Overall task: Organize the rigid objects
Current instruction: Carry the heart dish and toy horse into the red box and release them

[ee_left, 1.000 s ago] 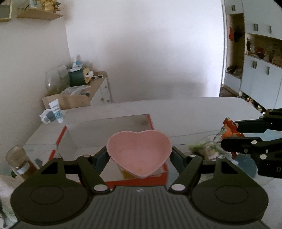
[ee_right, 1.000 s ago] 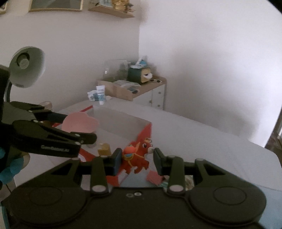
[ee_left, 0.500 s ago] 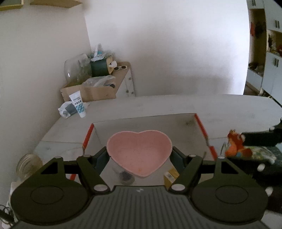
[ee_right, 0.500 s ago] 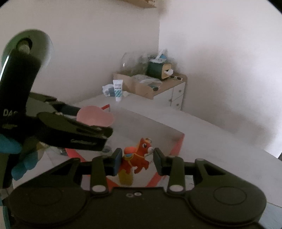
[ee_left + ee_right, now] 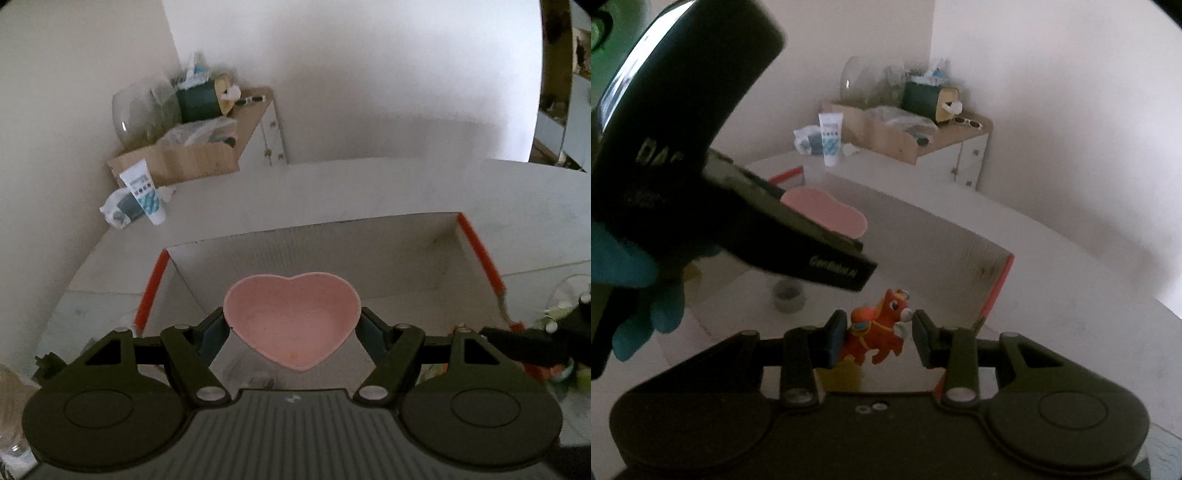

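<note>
My left gripper (image 5: 291, 328) is clamped on a pink heart-shaped bowl (image 5: 291, 317), one finger against each of its sides, and holds it in the air over the open cardboard box (image 5: 314, 240) with the orange-red edges. From the right wrist view the same bowl (image 5: 827, 214) shows as a pink slab behind the dark body of my left gripper, above the box's interior (image 5: 923, 240).

My right gripper (image 5: 880, 334) carries a small orange toy horse (image 5: 877, 332) between its fingers; the left pad touches the horse's back end, while the right pad sits just beside its white muzzle, so I cannot tell whether both pads press on it. The horse hangs above the box's near part, close to the box's orange-edged right wall.

Inside the box, on its floor, lie a small grey roll-like thing (image 5: 788, 293) and a yellow item (image 5: 838, 376) just under the horse. The box rests on a pale desk (image 5: 369, 184). At the desk's far corner stands a white tube (image 5: 142, 192), and beyond it a low cabinet (image 5: 266, 129) piled with clutter
</note>
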A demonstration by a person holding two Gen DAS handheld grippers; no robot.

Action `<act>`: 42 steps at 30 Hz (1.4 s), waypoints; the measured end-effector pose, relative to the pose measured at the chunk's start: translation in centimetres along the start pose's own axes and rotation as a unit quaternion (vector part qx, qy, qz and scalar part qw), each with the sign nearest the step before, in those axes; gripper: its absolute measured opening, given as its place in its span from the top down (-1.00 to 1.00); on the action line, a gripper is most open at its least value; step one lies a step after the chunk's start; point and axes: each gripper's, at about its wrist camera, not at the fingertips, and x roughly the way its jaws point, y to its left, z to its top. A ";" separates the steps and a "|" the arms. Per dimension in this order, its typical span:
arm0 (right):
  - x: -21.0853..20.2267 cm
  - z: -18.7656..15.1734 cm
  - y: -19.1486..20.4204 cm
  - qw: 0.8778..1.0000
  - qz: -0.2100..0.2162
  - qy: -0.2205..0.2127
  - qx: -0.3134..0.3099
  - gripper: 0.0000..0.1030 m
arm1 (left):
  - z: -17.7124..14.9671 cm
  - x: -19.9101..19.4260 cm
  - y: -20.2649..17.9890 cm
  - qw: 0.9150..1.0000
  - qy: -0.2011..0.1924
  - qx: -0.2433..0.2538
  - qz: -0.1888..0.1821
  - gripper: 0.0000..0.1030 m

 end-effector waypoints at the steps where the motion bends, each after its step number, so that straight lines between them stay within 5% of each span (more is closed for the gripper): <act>1: 0.4 0.0 0.0 1.000 0.000 0.004 0.000 0.27 | 0.1 0.5 -0.1 1.000 0.007 0.001 -0.001 -0.45; 13: 2.3 -0.4 0.0 1.000 0.013 0.021 0.000 0.26 | 0.4 4.8 -1.9 0.994 0.097 0.036 -0.017 -0.45; 27: 2.7 -0.1 -0.9 0.999 0.017 0.026 0.019 0.11 | 0.1 6.1 -1.8 0.990 0.134 0.025 -0.042 -0.45; 42: 1.4 0.0 -1.3 0.999 0.012 0.015 0.028 -0.25 | 0.0 3.4 -1.3 0.996 0.092 0.010 -0.018 -0.45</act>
